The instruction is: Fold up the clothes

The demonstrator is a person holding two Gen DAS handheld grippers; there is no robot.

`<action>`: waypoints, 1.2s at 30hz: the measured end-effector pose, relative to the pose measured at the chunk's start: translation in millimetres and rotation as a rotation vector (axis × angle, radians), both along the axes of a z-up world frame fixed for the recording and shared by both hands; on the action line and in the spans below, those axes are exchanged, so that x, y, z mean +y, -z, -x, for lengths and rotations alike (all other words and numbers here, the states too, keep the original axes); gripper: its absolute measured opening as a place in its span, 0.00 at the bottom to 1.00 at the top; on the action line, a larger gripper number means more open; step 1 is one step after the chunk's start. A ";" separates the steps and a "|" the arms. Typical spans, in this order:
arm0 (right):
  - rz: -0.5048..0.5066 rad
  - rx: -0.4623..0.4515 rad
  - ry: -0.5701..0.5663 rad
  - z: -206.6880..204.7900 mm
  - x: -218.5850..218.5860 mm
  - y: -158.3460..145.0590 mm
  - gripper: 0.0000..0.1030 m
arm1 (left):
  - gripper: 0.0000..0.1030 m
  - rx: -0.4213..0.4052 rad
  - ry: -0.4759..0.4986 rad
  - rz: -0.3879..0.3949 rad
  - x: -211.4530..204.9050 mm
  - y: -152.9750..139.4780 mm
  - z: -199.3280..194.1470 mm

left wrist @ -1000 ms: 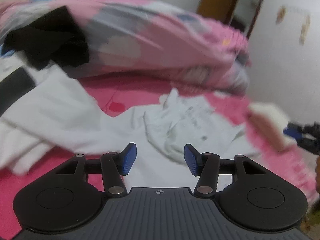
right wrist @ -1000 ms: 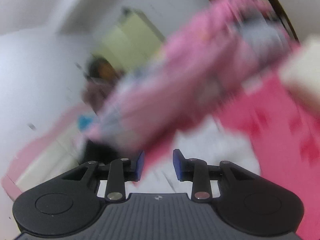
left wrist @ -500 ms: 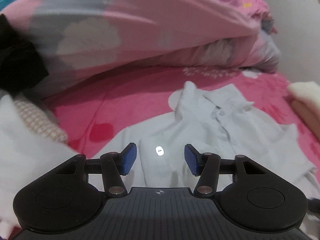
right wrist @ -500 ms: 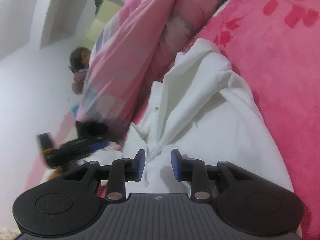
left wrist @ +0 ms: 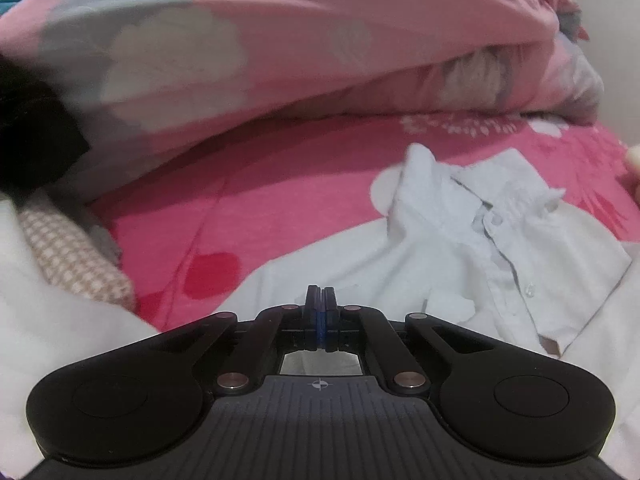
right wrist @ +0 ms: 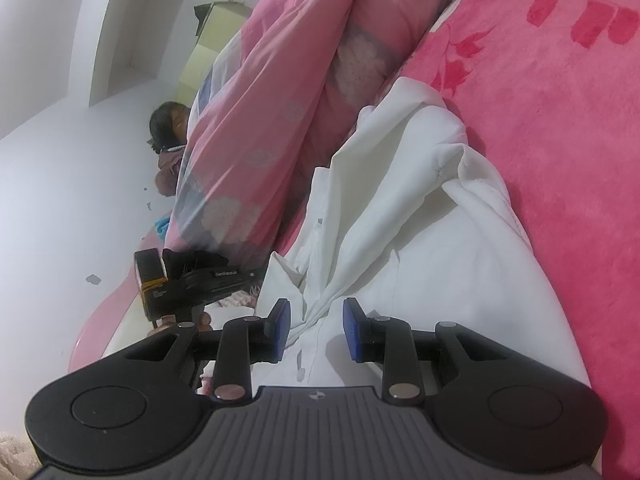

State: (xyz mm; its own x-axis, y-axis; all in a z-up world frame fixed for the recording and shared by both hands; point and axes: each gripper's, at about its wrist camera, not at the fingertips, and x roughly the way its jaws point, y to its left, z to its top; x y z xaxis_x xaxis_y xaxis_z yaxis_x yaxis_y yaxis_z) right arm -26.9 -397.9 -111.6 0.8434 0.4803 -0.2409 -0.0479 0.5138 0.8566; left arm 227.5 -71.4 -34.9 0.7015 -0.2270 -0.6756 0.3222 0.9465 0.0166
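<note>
Pinching with my left gripper [left wrist: 320,312]: jaws fully closed at the near hem of the white shirt [left wrist: 460,248]; whether cloth is caught, can't tell. My right gripper [right wrist: 316,330] is part open, a bunched shirt ridge between the pads, not clamped. Shirt lies collar-away on the pink bedsheet [left wrist: 248,208]. I'd close right on that ridge, then lift both evenly. Beyond the shirt: pink duvet [left wrist: 280,40]. Left of it: checked fabric [left wrist: 68,252], black garment [left wrist: 32,148], crowding the fold space.
</note>
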 end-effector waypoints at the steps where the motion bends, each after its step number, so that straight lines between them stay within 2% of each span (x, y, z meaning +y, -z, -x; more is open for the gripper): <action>1: -0.001 0.000 0.001 0.2 -0.2 0.3 0.30 | 0.00 -0.008 -0.002 0.012 2.2 -3.9 3.1; 4: -0.004 -0.001 0.001 0.3 -0.5 1.4 0.30 | 0.00 -0.031 0.000 0.049 8.0 -15.8 11.2; 7: -0.003 -0.001 0.002 0.2 -0.3 1.5 0.30 | 0.03 0.020 0.053 0.062 5.4 -14.3 4.6; 8: -0.003 -0.001 0.002 0.2 -0.4 1.6 0.30 | 0.08 0.028 0.062 0.039 2.1 -10.3 2.2; 10: -0.004 -0.002 0.002 0.3 -0.6 1.9 0.30 | 0.41 0.035 0.073 -0.015 -5.5 -1.2 -2.3; 12: -0.004 -0.002 0.002 0.1 -0.8 2.2 0.30 | 0.44 0.033 0.078 -0.056 -13.0 9.6 -5.8; 15: 0.000 -0.002 0.001 -0.5 -0.9 2.3 0.30 | 0.44 0.028 0.081 -0.092 -21.5 23.9 -10.3; 17: 0.000 -0.002 0.000 -0.7 -1.3 2.8 0.30 | 0.25 0.011 0.055 -0.118 -24.8 30.8 -13.4; 18: -0.001 -0.003 0.000 -0.7 -1.8 3.0 0.30 | 0.07 0.005 0.032 -0.132 -25.3 32.9 -14.2; 19: -0.001 -0.003 0.000 -0.6 -2.0 3.2 0.30 | 0.05 0.003 0.008 -0.135 -23.7 34.0 -14.5; 27: -0.004 -0.005 0.001 0.8 -2.3 4.7 0.30 | 0.01 -0.122 -0.062 -0.041 -3.7 -1.9 21.4; 32: -0.008 -0.006 0.003 0.8 -2.6 4.7 0.30 | 0.01 -0.101 -0.158 0.083 21.1 -32.1 47.1; 36: -0.013 -0.007 0.003 0.5 -2.9 4.9 0.30 | 0.01 -0.137 -0.231 0.146 41.2 -56.4 83.3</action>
